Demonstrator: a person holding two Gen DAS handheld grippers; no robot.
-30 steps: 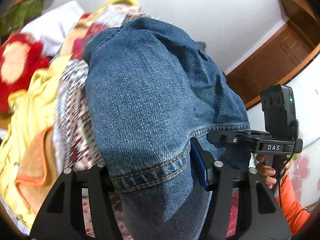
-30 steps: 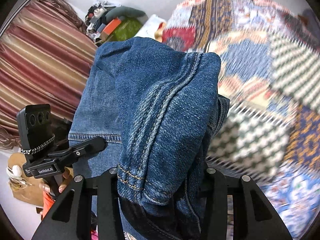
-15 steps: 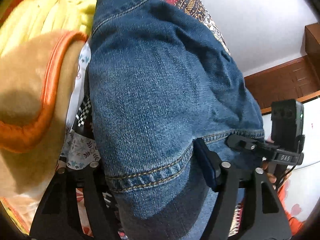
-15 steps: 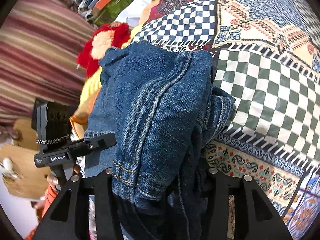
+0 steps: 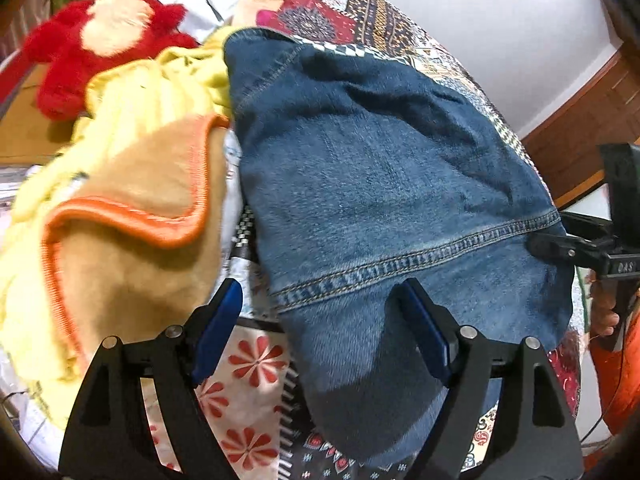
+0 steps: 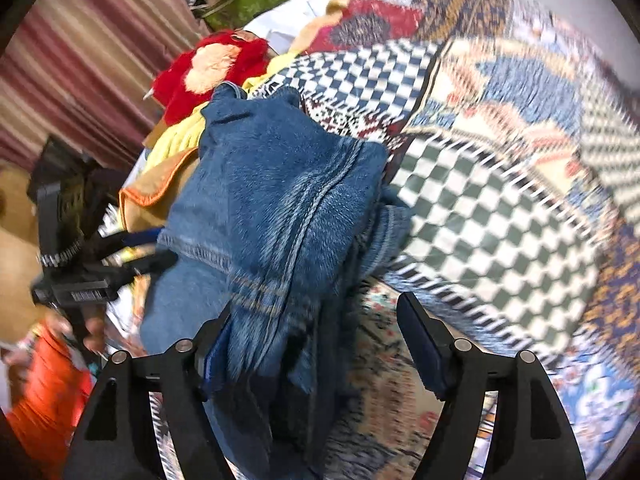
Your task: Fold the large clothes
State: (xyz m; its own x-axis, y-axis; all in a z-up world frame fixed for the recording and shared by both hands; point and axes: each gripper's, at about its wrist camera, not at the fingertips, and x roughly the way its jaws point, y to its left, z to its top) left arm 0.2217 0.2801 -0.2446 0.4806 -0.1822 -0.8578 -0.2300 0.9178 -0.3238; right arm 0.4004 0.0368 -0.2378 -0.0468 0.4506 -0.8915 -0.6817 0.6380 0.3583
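Note:
Folded blue jeans (image 5: 380, 184) lie on the patterned bedspread (image 5: 360, 12). My left gripper (image 5: 320, 316) is open, its blue-padded fingers wide apart at the jeans' near hem, the right pad resting on the denim. In the right wrist view the jeans (image 6: 276, 200) lie in a bundle on the bedspread (image 6: 500, 220). My right gripper (image 6: 316, 344) is open too, with the denim edge lying loose between its fingers. Each view shows the other gripper beside the jeans.
A tan blanket with orange trim (image 5: 132, 220), yellow cloth (image 5: 152, 92) and a red plush toy (image 5: 100, 36) lie left of the jeans. A striped curtain (image 6: 80, 52) and a green box (image 6: 248, 4) stand beyond. A wooden door (image 5: 592, 112) is at the right.
Both grippers lowered the jeans onto the bedspread and opened, letting go of the denim. The views are blurred by motion.

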